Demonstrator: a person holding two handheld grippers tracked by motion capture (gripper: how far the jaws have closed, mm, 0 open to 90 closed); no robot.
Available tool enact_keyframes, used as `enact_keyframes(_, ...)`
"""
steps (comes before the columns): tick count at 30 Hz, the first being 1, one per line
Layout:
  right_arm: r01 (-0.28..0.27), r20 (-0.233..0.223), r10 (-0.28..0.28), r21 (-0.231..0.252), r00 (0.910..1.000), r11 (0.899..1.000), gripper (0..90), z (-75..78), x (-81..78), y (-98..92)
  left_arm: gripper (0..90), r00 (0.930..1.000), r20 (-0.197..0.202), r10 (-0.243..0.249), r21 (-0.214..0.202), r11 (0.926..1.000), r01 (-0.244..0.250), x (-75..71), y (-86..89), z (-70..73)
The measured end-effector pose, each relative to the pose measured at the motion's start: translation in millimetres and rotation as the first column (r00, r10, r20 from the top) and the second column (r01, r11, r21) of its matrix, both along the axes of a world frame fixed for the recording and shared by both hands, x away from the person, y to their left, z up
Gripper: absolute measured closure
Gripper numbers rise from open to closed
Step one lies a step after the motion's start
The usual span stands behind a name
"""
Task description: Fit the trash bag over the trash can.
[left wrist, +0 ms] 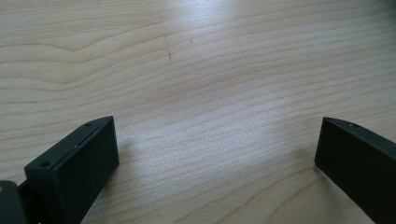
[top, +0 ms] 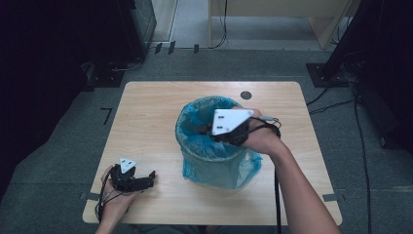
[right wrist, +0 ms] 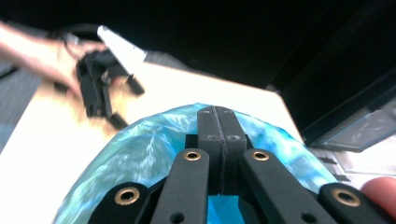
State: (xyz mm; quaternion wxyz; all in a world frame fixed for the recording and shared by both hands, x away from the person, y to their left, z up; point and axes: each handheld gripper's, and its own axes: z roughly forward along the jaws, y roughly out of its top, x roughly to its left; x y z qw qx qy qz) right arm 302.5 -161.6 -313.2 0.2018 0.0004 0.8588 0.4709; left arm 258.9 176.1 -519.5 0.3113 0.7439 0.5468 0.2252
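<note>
Bin (top: 214, 146) as the landmark: a round wastebasket lined with a blue bag (top: 243, 170), upright near the middle of the table (top: 146, 112).

Well to the left of the bin and nearer your edge of the table, your left hand-held gripper (top: 146, 181) lies low on the wood, jaws spread wide with nothing between them. The left gripper view confirms it: bare wood grain between the two black jaws (left wrist: 205, 154). It points roughly toward the bin's base but stays well apart from it.

Over the bin's mouth, your right hand-held gripper (top: 207, 130) hangs just above the rim, jaws pressed together. In the right gripper view the two jaws meet flat (right wrist: 218, 135) above the blue lining (right wrist: 149, 149); I cannot make out anything pinched between them.

Your right hand is much the nearer one, directly above the opening, and the bin's long axis runs straight down beneath it. Any move into or out of the bin looks like a vertical one for that hand.
</note>
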Motion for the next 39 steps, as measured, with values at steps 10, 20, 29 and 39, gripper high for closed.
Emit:
enact_keyframes(10, -0.137, -0.084, 0.116, -0.316, 0.9897, 0.939, 90.0, -32.0, 18.8, 48.3, 0.0, 1.0000, -0.002, 0.000, 0.010, 1.0000, 0.000, -0.9, -0.7, -0.1)
enact_keyframes(20, -0.250, -0.213, 0.161, -0.511, 0.9637, 0.822, 90.0, -71.0, 26.4, 63.1, 0.0, 1.0000, -0.002, 0.001, 0.009, 1.0000, -0.001, -0.9, -0.8, -0.1)
enact_keyframes(29, -0.237, -0.164, 0.178, -0.503, 0.9703, 0.831, 90.0, -40.3, 18.1, 51.4, 0.0, 1.0000, -0.002, 0.000, 0.010, 1.0000, 0.000, -0.9, -0.8, -0.1)
enact_keyframes(39, -0.220, -0.170, 0.148, -0.579, 0.9742, 0.785, 90.0, -28.3, 9.0, 11.7, 0.0, 1.0000, -0.002, 0.000, 0.010, 0.9999, 0.000, -0.9, -0.8, 0.0)
